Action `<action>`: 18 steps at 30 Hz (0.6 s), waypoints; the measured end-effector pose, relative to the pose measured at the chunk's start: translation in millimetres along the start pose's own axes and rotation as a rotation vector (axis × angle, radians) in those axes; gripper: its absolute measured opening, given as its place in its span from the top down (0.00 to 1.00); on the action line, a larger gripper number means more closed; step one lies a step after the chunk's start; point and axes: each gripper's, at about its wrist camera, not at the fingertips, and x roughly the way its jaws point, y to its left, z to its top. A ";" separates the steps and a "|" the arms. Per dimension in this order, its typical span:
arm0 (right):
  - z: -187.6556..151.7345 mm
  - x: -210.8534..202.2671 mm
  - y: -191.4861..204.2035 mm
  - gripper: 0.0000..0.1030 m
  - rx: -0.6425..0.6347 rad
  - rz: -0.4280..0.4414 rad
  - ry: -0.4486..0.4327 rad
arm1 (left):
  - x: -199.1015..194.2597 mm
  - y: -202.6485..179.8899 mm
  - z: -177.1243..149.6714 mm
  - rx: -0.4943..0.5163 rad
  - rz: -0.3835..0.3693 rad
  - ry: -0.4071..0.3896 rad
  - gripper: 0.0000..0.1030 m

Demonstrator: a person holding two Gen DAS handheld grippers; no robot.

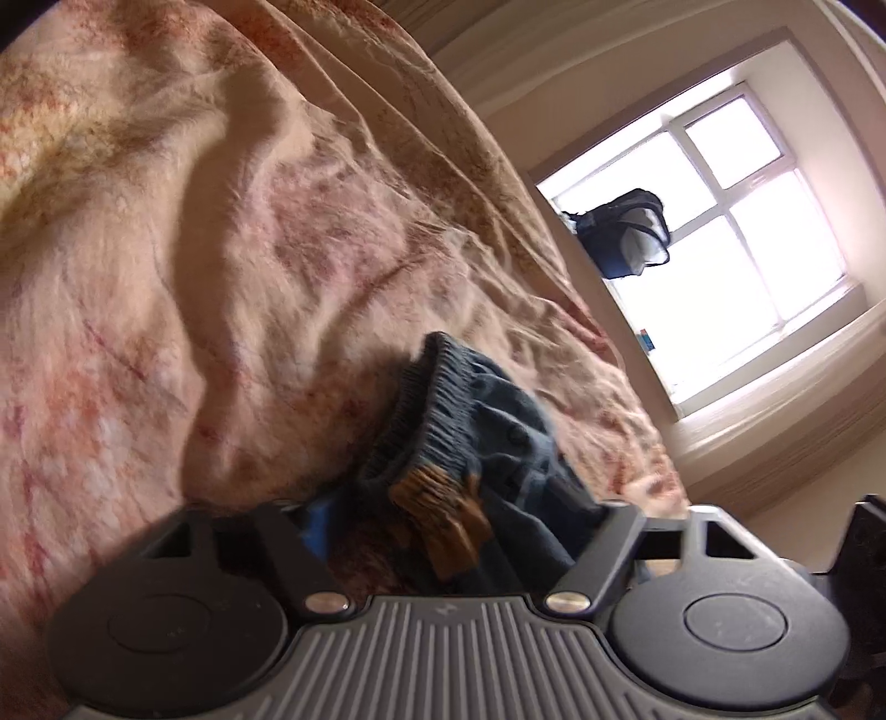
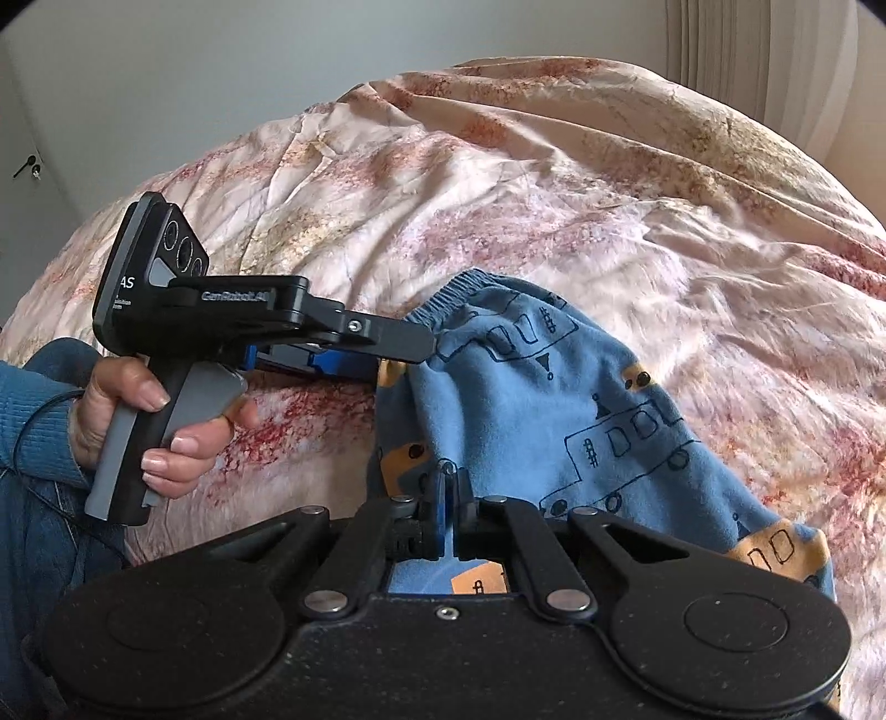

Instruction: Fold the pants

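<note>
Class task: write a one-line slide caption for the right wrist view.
Right gripper pinches blue printed pants on a floral bedspread; left gripper reaches their waistband.

Bed [image 2: 554, 183] covered with rumpled cream bedspread [image 1: 166, 266], red-brown floral print; plain pale wall [image 2: 221, 66] behind; multi-pane window [image 1: 736, 221] in deep recess, strong daylight, overexposed; dark blue bag [image 1: 623, 232] against window; pleated curtain [image 2: 714, 50] at upper right in right wrist view.

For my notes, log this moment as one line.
stage: gripping | right hand-held gripper: shut on blue patterned pants | left hand-held gripper: at waistband, grip unclear | surface: floral bedspread
</note>
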 end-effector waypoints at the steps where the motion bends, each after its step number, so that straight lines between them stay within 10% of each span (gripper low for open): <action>1: -0.8 0.3 -0.4 0.97 0.000 0.000 0.003 | 1.1 1.9 1.2 -0.009 0.016 0.002 0.44; 8: -1.7 6.4 0.7 0.90 0.001 -0.003 0.023 | -0.2 3.6 8.9 -0.037 0.053 0.015 0.81; 18: -2.9 1.1 14.8 0.32 -0.046 -0.014 -0.024 | -11.4 -18.8 30.9 0.207 0.160 0.052 0.84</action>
